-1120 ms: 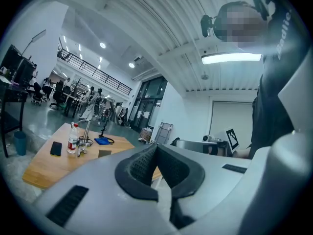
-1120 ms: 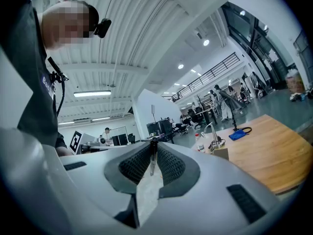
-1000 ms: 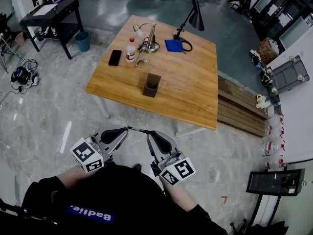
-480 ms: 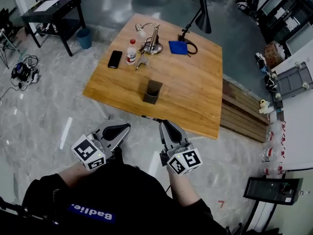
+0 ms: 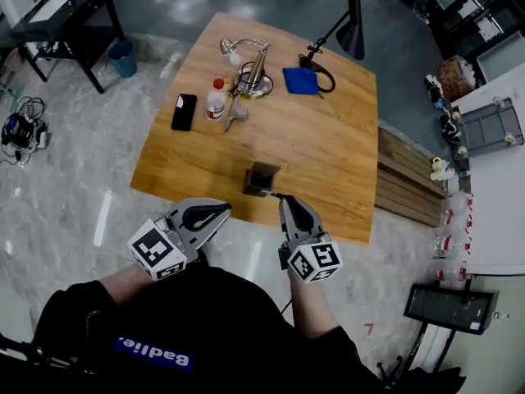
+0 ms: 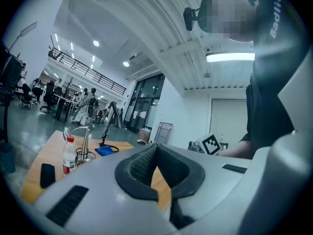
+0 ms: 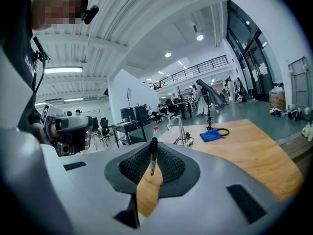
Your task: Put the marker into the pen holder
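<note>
A dark square pen holder (image 5: 262, 179) stands upright near the front edge of the wooden table (image 5: 328, 154). My right gripper (image 5: 283, 198) is just in front of it at the table edge, shut on a thin black marker (image 5: 275, 194) whose tip points toward the holder. The right gripper view shows the marker (image 7: 153, 155) upright between the pads of the right gripper (image 7: 152, 153). My left gripper (image 5: 225, 208) hangs left of the holder, off the table over the floor. It is shut with nothing in it (image 6: 156, 148).
Further back on the table are a black phone (image 5: 183, 112), a red-capped bottle (image 5: 216, 103), a silver desk lamp (image 5: 250, 68), a blue cloth (image 5: 300, 80) and a black lamp (image 5: 349, 23). A low wooden pallet (image 5: 406, 191) lies right of the table.
The person has stepped up to the table. Both grippers moved forward; the right one carried the marker from over the floor to the table's front edge beside the pen holder.
</note>
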The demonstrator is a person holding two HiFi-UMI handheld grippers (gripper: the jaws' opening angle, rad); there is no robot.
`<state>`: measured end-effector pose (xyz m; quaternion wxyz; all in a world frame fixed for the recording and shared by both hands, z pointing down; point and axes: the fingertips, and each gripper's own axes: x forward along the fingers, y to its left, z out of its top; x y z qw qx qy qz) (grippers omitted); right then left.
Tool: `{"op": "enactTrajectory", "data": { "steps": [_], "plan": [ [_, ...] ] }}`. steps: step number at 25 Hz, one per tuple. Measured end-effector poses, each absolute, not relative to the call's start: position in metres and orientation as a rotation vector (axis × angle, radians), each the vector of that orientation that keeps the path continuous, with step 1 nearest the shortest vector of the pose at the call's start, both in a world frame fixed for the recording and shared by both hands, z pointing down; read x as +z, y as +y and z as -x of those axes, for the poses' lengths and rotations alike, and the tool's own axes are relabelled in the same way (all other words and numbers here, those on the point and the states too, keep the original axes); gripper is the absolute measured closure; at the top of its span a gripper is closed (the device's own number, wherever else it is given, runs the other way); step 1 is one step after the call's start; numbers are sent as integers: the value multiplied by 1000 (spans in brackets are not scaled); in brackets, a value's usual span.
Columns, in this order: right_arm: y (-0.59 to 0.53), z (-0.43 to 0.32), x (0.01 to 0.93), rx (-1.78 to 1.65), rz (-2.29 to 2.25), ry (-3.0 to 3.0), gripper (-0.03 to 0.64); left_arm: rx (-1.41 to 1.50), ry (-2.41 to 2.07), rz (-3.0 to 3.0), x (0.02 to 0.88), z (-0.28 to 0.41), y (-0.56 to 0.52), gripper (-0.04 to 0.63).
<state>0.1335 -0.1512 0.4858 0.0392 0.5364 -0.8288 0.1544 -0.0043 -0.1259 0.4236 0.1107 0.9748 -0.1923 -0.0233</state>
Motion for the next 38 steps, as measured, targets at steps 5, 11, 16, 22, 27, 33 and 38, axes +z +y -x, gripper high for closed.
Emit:
{"op": "enactTrajectory", "data": {
  "steps": [5,11,16,22,27,33,38],
  "plan": [
    [-188,-143,518,515,-1703,-2422,571,-31,-469,-2877,432,3,-164,592],
    [-213,-152,568,528,-1661,-2362,571,12,-501,-2859,439,-10,-187,592],
    [-229,-143,610,478,-1524,-2371,571,80,-598,-2839,445,-16,-188,592],
    [-237,-126,635,426,-1340,-2395,571,117,-712,-2794,438,-16,-186,592],
    [-233,-121,651,344,-1200,-2376,571,134,-746,-2786,440,-23,-179,592],
    [-228,-124,654,251,-1102,-2346,569,130,-743,-2770,442,-32,-175,592],
    [-222,-134,658,202,-1055,-2303,569,124,-721,-2777,442,-38,-170,592]
  ]
}}
